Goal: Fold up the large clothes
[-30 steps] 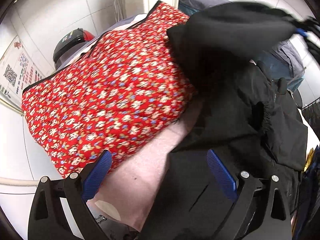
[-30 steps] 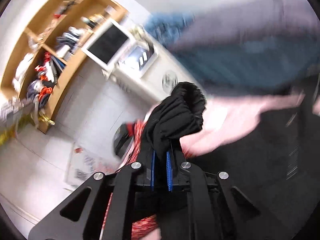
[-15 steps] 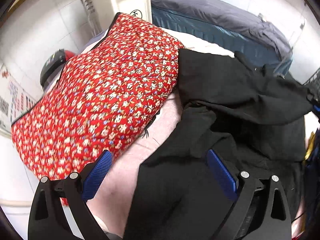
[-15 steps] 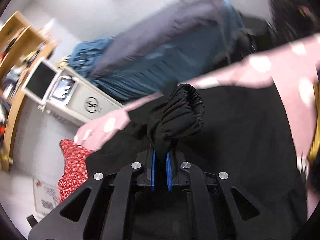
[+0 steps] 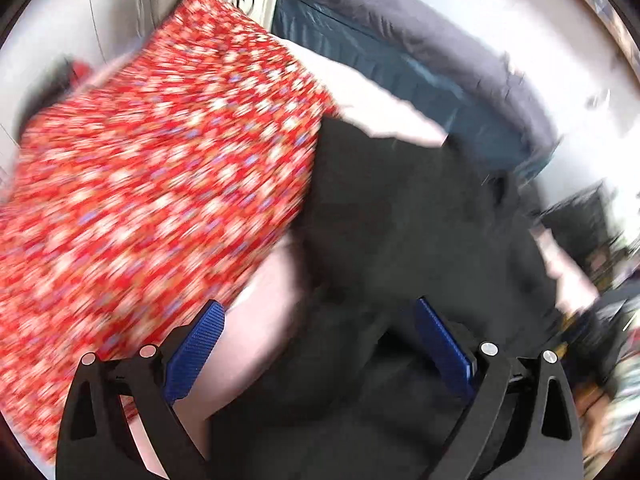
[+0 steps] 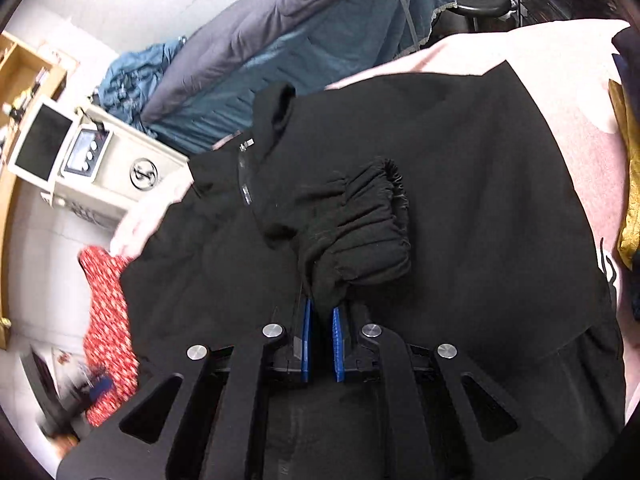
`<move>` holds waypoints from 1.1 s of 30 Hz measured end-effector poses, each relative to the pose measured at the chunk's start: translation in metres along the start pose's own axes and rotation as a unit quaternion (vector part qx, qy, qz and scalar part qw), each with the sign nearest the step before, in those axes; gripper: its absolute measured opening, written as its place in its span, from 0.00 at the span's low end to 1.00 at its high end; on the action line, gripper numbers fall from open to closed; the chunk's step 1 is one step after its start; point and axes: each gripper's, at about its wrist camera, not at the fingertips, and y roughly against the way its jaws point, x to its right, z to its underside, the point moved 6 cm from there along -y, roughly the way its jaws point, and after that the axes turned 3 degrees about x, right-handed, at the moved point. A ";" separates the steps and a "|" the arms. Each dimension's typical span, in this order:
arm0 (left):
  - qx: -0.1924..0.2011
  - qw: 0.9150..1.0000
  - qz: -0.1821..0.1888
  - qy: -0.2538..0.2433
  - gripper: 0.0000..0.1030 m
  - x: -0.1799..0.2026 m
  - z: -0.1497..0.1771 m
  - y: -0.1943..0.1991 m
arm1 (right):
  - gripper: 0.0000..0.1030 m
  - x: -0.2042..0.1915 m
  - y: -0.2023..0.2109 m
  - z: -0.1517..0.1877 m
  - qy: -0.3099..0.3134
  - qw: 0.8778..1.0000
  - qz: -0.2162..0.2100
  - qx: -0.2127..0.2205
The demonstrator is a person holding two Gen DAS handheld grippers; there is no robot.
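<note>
1. The right gripper point(image 6: 320, 316) is pinching the gathered cuff point(image 6: 360, 224) of a black jacket point(image 6: 460, 200); the cloth is squeezed between its blue pads point(image 6: 306, 344) and bunches up just ahead of the tips.
2. The rest of the jacket lies spread flat below and ahead of the right gripper, on a pink sheet point(image 6: 560, 80). Its collar and zipper point(image 6: 244, 172) sit ahead and to the left of the tips.
3. The left gripper point(image 5: 316, 344) is spread wide with nothing between its blue pads point(image 5: 196, 348). This view is blurred by motion.
4. Below the left gripper, the jacket point(image 5: 400, 208) fills the space ahead and to the right, with the right-hand pad over it. The pink sheet point(image 5: 264, 308) shows beside the left-hand pad.
5. Ahead and to the left of the left gripper lies a red flowered quilt point(image 5: 160, 168), touching the jacket's edge.
6. Farther ahead of both grippers is a bed with a grey cover point(image 6: 260, 20) and blue skirt.
7. A white appliance point(image 6: 100, 168) stands to the far left of the right gripper, and a black stool point(image 6: 480, 4) is far ahead.
</note>
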 end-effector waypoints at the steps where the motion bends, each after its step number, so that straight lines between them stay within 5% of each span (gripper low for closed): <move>1: 0.000 1.000 0.008 0.006 0.91 0.001 -0.008 -0.007 | 0.09 0.000 -0.001 0.002 0.001 1.000 0.002 -0.002; 5: -0.030 0.999 0.028 0.019 0.90 0.005 -0.040 -0.051 | 0.09 0.005 -0.001 0.011 -0.001 1.000 0.007 -0.008; 8: -0.043 0.999 0.009 0.020 0.90 0.005 -0.053 -0.084 | 0.09 0.007 0.000 0.017 0.001 1.000 0.011 -0.011; 10: -0.037 0.999 0.016 0.016 0.80 0.010 -0.060 -0.091 | 0.09 0.006 -0.001 0.020 0.005 1.000 0.014 -0.014; 13: -0.033 0.999 0.020 -0.015 0.12 0.026 -0.072 -0.091 | 0.09 0.009 -0.001 0.022 0.000 1.000 0.016 -0.016; 14: -0.038 0.998 0.034 -0.026 0.04 0.036 -0.077 -0.090 | 0.09 0.010 0.000 0.022 -0.002 1.000 0.018 -0.015; 18: -0.004 0.995 0.033 -0.096 0.03 0.068 -0.101 -0.076 | 0.09 0.011 0.002 0.014 -0.007 1.000 0.022 0.003; 23: 0.052 0.994 0.012 -0.100 0.03 0.077 -0.144 -0.074 | 0.09 -0.005 0.003 0.001 0.019 0.999 0.011 0.024; 24: 0.039 0.994 -0.013 -0.100 0.05 0.069 -0.144 -0.085 | 0.10 -0.009 0.000 -0.001 0.031 0.999 0.017 0.025; 26: -0.025 0.991 -0.069 -0.113 0.10 0.053 -0.135 -0.116 | 0.35 -0.005 -0.021 0.004 0.035 0.998 0.053 -0.010; 28: -0.034 0.987 -0.074 -0.137 0.11 0.049 -0.128 -0.116 | 0.50 0.010 -0.049 0.016 0.012 0.992 0.090 -0.086; 29: -0.024 0.987 -0.067 -0.146 0.23 0.050 -0.126 -0.105 | 0.52 0.012 -0.053 0.018 0.002 0.992 0.084 -0.097; 30: -0.017 0.987 -0.067 -0.149 0.53 0.049 -0.126 -0.096 | 0.57 0.014 -0.053 0.019 -0.007 0.993 0.076 -0.094; 32: 0.031 0.986 -0.073 -0.148 0.95 0.043 -0.128 -0.062 | 0.74 0.018 -0.040 0.018 -0.015 0.994 0.080 -0.068; 33: 0.056 0.985 -0.071 -0.146 0.94 0.044 -0.131 -0.048 | 0.75 0.020 -0.033 0.018 -0.019 0.995 0.078 -0.058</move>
